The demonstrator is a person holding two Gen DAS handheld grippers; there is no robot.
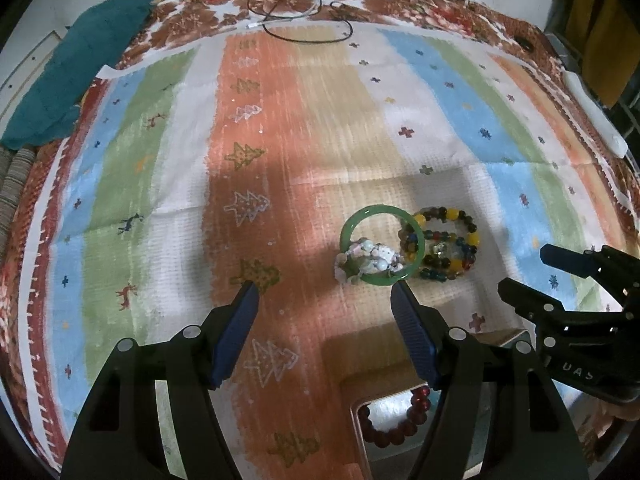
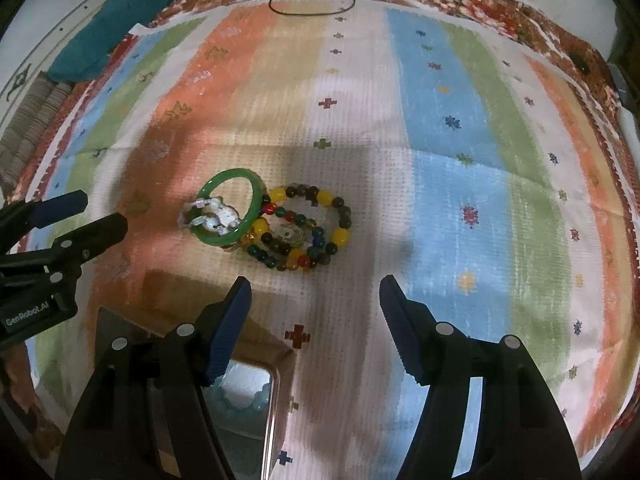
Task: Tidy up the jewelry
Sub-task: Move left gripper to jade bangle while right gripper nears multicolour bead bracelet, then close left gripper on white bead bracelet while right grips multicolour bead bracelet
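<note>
Both sets of jaws stand spread and empty; left gripper (image 1: 324, 300) and right gripper (image 2: 314, 292) hang above the striped cloth (image 1: 160, 140). The green bangle (image 1: 380, 244), pale bead bracelet (image 1: 368, 262) and multicoloured bead strand (image 1: 444, 244) lie heaped together, touching; a red bead bracelet (image 1: 394, 420) sits in the box (image 1: 356, 412) below. Risk: a pinch on the overlapping pile lifts several pieces at once; the smooth bangle may slip.

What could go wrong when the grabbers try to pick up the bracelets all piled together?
1. The green bangle lies on the pale bead bracelet and leans on the colourful bead bracelet, so grabbing one might drag the others.
2. The left gripper and right gripper, both open, hover near the same pile and might bump.
</note>
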